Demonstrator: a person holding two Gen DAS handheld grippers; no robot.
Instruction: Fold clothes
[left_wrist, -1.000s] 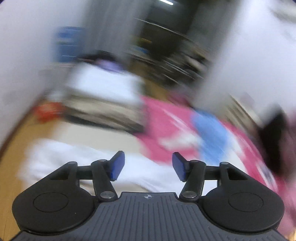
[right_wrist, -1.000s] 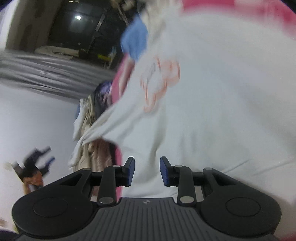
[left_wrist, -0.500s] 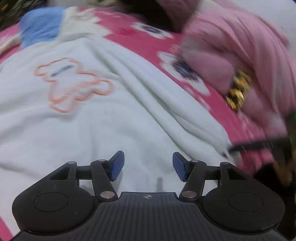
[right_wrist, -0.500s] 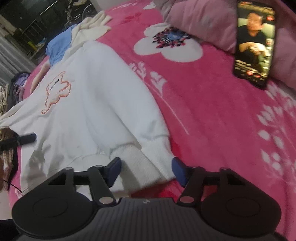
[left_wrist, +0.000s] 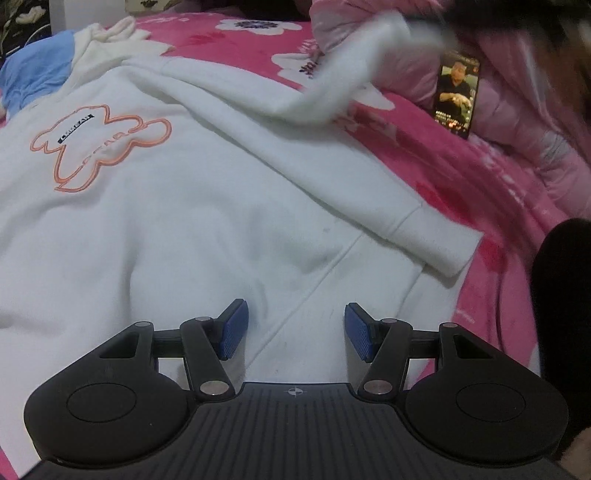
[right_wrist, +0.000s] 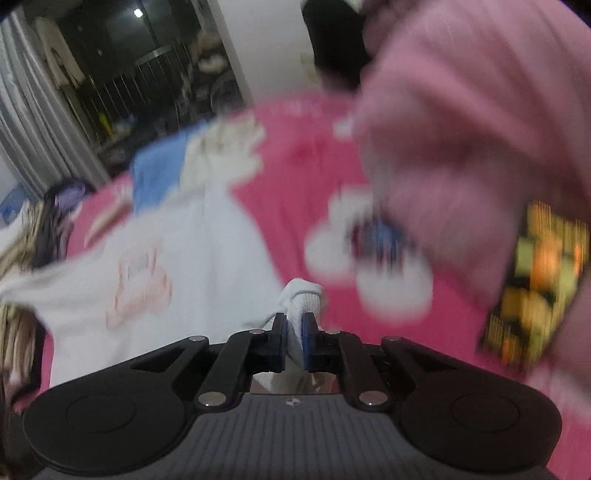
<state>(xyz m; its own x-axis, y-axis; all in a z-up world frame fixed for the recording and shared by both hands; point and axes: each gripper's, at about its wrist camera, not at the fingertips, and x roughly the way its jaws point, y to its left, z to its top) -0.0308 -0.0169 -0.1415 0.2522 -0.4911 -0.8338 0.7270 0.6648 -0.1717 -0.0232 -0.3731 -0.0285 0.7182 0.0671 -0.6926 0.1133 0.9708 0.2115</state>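
A white sweatshirt (left_wrist: 184, 221) with an orange bear outline (left_wrist: 99, 144) lies spread on a pink flowered blanket (left_wrist: 491, 192). My left gripper (left_wrist: 295, 332) hovers open just above its lower body, with nothing between the blue pads. One sleeve lies folded across the body, its cuff (left_wrist: 439, 243) at the right. A second sleeve (left_wrist: 343, 81) is raised and blurred at the top. In the right wrist view my right gripper (right_wrist: 293, 332) is closing, and its pads pinch a white ribbed cuff (right_wrist: 304, 299) lifted off the sweatshirt (right_wrist: 184, 258).
A lit phone (left_wrist: 456, 98) leans on a pale pink quilt (left_wrist: 535, 129) at the right. A blue garment (left_wrist: 33, 81) and a cream one (left_wrist: 110, 40) lie beyond the sweatshirt's collar. A dark shape (left_wrist: 565, 314) fills the right edge. Behind the bed is a dim room with curtains (right_wrist: 33, 122).
My left gripper swung from facing the room down over the sweatshirt, still open. My right gripper opened around the cuff, closed on it and lifted it.
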